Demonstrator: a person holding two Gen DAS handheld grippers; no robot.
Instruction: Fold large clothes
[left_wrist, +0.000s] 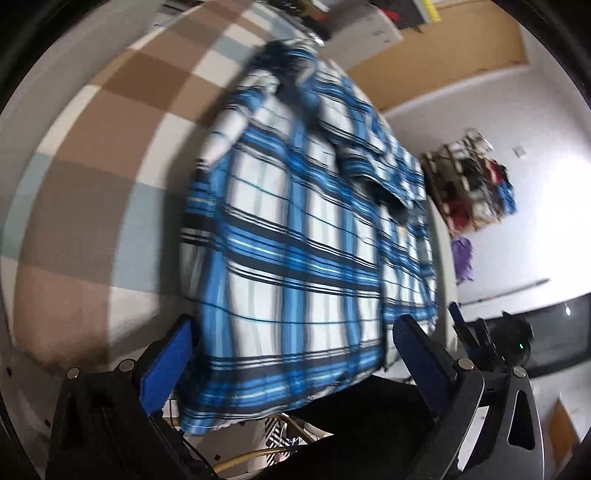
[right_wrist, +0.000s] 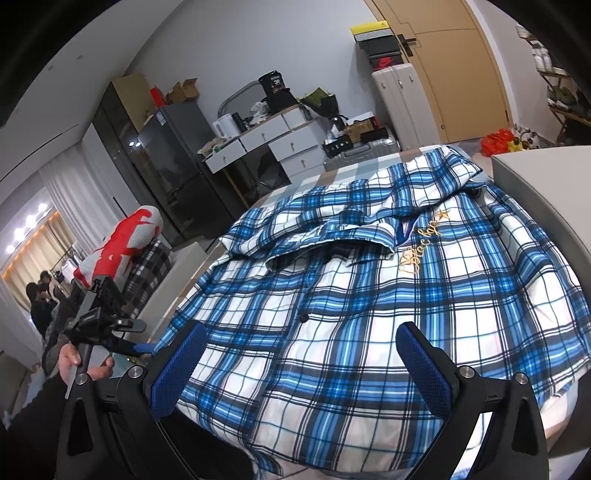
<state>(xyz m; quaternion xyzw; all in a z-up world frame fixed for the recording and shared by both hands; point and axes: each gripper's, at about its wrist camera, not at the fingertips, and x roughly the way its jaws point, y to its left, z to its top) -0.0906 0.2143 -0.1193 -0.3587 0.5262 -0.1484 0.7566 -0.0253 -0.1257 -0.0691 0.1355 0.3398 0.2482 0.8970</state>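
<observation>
Your way over the plaid shirt (right_wrist: 369, 295) is open. A white block (right_wrist: 546, 184) hems its right edge; checked bedding (left_wrist: 92, 166) lies bare leftward.

Motion-blurred plaid shirt (left_wrist: 295, 229); hem past the frame's edge.

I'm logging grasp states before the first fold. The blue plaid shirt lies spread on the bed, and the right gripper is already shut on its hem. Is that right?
Not quite. The right gripper is open: in the right wrist view its blue pads stand wide apart over the cloth, pinching nothing. The rest holds: the blue plaid shirt lies spread on the bed.
</observation>
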